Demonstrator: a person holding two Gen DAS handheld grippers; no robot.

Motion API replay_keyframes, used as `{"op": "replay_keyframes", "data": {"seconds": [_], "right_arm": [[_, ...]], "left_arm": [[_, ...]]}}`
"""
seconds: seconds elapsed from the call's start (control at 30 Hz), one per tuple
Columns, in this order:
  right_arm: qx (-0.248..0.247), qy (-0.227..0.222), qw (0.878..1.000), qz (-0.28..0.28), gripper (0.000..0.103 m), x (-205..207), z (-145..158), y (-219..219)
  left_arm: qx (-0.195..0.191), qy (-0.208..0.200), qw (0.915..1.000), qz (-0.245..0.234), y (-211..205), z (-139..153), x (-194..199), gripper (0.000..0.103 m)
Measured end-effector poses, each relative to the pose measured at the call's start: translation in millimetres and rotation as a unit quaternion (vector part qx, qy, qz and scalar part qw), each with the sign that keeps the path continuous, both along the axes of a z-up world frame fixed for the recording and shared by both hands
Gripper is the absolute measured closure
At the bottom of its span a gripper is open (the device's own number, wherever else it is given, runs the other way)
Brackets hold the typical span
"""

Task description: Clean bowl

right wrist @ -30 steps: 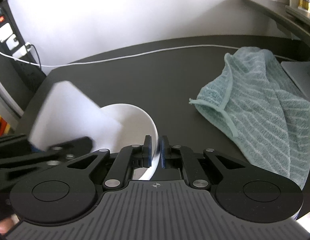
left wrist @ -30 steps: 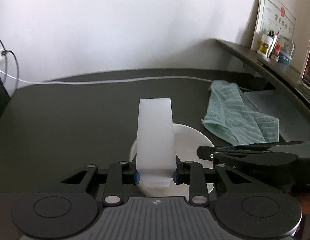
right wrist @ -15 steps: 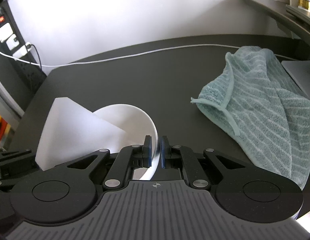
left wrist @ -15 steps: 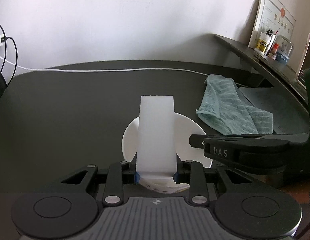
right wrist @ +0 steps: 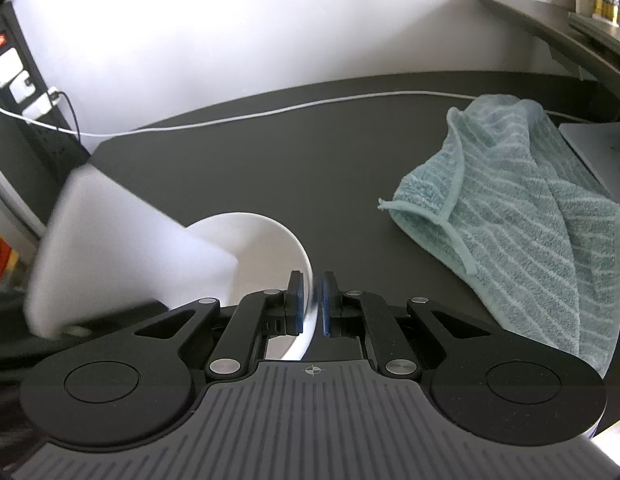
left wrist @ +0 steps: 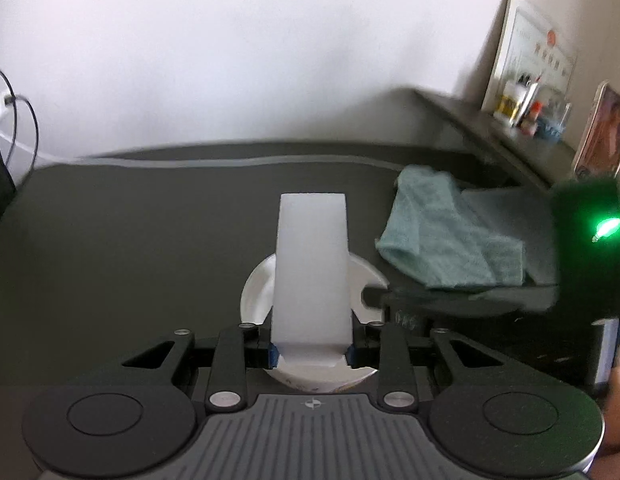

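Here, bowl [right wrist: 266,240] rim pinched in right gripper [right wrist: 311,304], sponge [left wrist: 310,272] in left gripper [left wrist: 311,354]

My right gripper [right wrist: 311,304] pinches the near rim of the white bowl [right wrist: 266,240], one pad inside and one outside. A white sponge block [right wrist: 110,248] slants in from the left, its corner down inside the bowl. The bowl sits on the dark table [right wrist: 270,160]. A striped green towel [right wrist: 530,216] lies crumpled to the right, apart from the bowl, and a white cable [right wrist: 310,106] runs along the table's far edge.
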State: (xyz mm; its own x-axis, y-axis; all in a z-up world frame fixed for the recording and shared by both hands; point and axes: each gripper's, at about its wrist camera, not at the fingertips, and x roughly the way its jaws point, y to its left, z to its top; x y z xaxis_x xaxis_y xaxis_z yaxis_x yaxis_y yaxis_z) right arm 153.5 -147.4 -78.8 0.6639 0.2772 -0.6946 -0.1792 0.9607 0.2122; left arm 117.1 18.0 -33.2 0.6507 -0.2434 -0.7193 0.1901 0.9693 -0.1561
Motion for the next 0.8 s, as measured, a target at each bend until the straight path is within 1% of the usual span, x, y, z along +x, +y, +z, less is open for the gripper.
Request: {"op": "replay_keyframes", "data": {"seconds": [0.03, 0.13, 0.2, 0.23, 0.27, 0.4, 0.47, 0.5, 0.57, 0.63, 0.7, 0.8], "right_arm": [[0.001, 0.001, 1.000, 0.001, 0.094, 0, 0, 0], [0.004, 0.002, 1.000, 0.002, 0.094, 2, -1, -1], [0.001, 0.001, 1.000, 0.002, 0.094, 2, -1, 0], [-0.001, 0.000, 1.000, 0.002, 0.094, 1, -1, 1], [-0.002, -0.001, 1.000, 0.002, 0.094, 1, 0, 2], [0.000, -0.002, 1.000, 0.000, 0.094, -1, 0, 2], [-0.004, -0.004, 1.000, 0.000, 0.094, -2, 2, 2], [-0.006, -0.005, 1.000, 0.003, 0.093, -3, 3, 2], [-0.011, -0.007, 1.000, 0.011, 0.088, -3, 5, 2], [-0.023, -0.009, 0.999, 0.029, 0.088, 1, 7, 3], [-0.036, -0.011, 0.998, 0.045, 0.081, 6, 9, 4], [-0.077, -0.020, 0.993, 0.092, 0.080, 18, 13, 12]], "left_arm": [[-0.002, 0.008, 1.0000, 0.001, 0, -5, 3, 0.075], [0.000, 0.007, 1.0000, -0.001, -1, -13, 9, 0.074], [0.023, -0.005, 0.9997, 0.003, -2, -10, 10, 0.073], [0.036, -0.014, 0.9992, 0.005, -1, -8, 9, 0.072], [0.039, -0.018, 0.9990, 0.006, 1, -5, 7, 0.072], [0.041, -0.044, 0.9980, 0.017, 7, 16, -6, 0.073], [0.040, -0.056, 0.9975, 0.013, 6, 25, -12, 0.074], [0.034, -0.054, 0.9979, 0.008, 6, 26, -14, 0.074], [0.017, -0.037, 0.9992, -0.003, 8, 23, -12, 0.074], [0.014, -0.013, 0.9998, -0.006, 6, 11, -6, 0.074], [0.012, 0.002, 0.9999, -0.009, 5, 1, 0, 0.074], [0.005, 0.017, 0.9997, -0.015, 4, -5, 5, 0.073]]}}
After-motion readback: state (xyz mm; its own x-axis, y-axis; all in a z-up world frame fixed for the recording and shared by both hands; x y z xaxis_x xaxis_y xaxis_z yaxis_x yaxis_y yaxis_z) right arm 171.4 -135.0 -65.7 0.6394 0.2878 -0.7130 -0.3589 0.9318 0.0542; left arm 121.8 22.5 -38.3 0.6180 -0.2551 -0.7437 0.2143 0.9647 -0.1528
